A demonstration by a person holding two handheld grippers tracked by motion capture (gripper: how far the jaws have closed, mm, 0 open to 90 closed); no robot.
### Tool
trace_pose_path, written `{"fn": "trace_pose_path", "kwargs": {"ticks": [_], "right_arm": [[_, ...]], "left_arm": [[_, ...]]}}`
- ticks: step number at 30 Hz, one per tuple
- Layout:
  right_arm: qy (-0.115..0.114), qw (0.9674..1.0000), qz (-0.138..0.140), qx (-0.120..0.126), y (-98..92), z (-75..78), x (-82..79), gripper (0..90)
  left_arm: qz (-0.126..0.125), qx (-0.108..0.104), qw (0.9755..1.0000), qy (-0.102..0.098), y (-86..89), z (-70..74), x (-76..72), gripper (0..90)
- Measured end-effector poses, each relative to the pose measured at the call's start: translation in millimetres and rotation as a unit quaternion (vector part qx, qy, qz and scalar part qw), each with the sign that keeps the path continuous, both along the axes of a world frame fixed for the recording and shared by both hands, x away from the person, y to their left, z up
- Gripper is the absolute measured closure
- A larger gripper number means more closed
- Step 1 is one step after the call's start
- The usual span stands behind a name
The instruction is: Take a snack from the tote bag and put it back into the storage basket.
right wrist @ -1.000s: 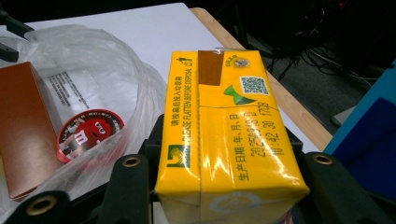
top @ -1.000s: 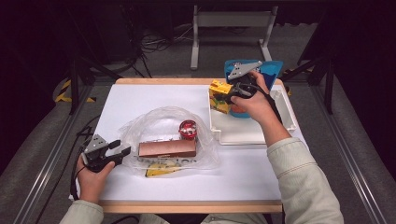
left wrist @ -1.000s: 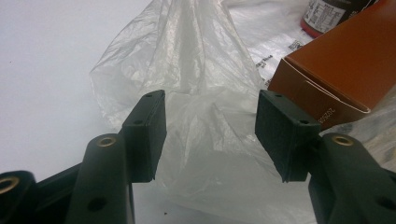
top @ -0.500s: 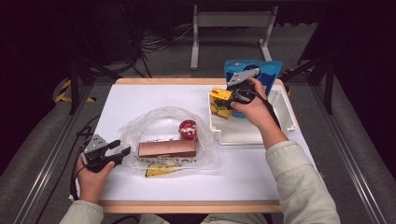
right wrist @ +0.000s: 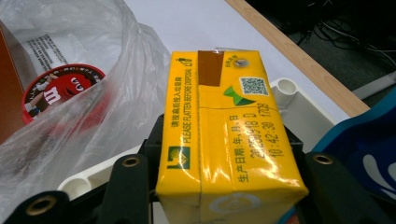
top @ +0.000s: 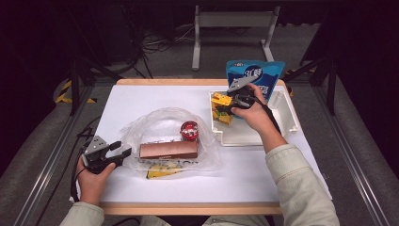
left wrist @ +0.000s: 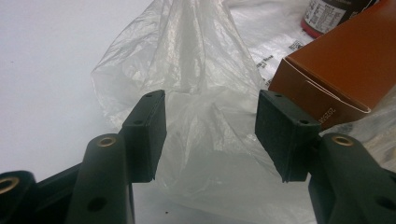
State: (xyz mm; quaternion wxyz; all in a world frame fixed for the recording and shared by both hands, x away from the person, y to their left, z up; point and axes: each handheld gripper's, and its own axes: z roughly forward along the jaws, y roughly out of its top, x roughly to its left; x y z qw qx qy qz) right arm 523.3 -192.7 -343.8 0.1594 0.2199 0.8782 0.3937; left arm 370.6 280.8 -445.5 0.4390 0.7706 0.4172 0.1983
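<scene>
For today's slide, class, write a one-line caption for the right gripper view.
Right gripper clamps a yellow drink carton above the white tray, beside a clear plastic bag.

Yellow carton (right wrist: 224, 135), perhaps copper-brown box (top: 168, 150), red lid (top: 189, 128).

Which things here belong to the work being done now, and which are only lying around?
In use:
- yellow drink carton, clamped in the right tool
- white tray, under the carton
- clear plastic bag, in front of the open left tool

Lying about:
- brown box
- red M&M's tub
- blue pouch
</scene>
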Motion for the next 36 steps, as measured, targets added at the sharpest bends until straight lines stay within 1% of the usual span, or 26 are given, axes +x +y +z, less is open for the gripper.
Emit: {"fn": "trace_pose_path", "kwargs": {"ticks": [5,14,26,36], "right_arm": [[0.006,1.0000,-0.002,0.001,-1.0,-3.9,0.7,54.5],[0.014,0.9999,-0.008,-0.001,-4.2,-16.1,3.5,54.4],[0.019,0.9997,-0.012,-0.001,-5.6,-23.5,4.5,54.2],[0.027,0.9995,-0.014,-0.003,-6.7,-31.6,5.5,53.3]], "left_arm": [[0.000,0.000,1.0000,0.000,0.0,0.0,0.0,44.0],[0.001,0.000,1.0000,0.000,-0.2,-0.2,-0.1,44.0],[0.002,0.001,1.0000,0.000,-0.3,0.0,-0.7,44.0],[0.001,0.001,1.0000,0.001,-0.3,-0.1,-0.6,44.0]]}}
